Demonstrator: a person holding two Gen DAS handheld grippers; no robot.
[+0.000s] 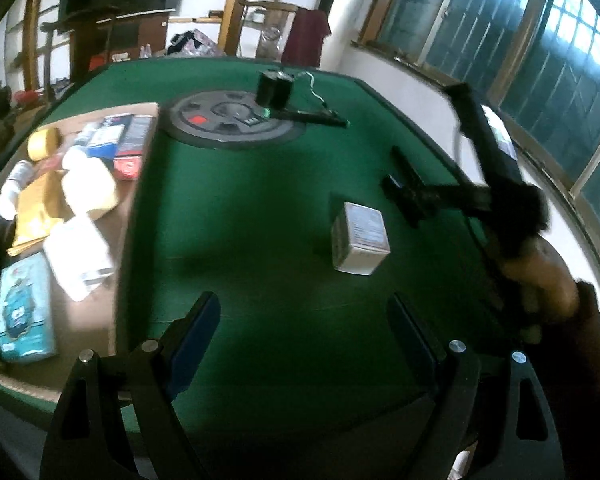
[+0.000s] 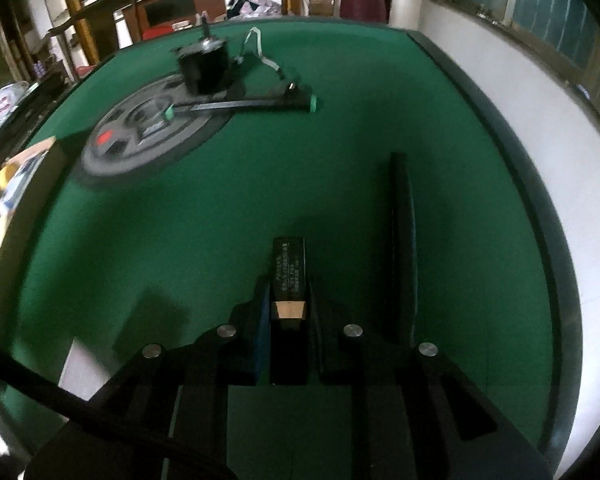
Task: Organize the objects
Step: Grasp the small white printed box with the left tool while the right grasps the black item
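From the left wrist we looked forward over our spread fingers (image 1: 410, 330), high above the table (image 1: 260, 208), facing the far wall. From the right wrist we looked along our fingers (image 2: 262, 320) from nearer the cloth. Both views shared the disc (image 1: 236, 124) (image 2: 148, 128) ahead of the fingertips.

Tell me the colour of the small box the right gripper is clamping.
Black, with pale printed text, seen best in the right wrist view: small box, right gripper.
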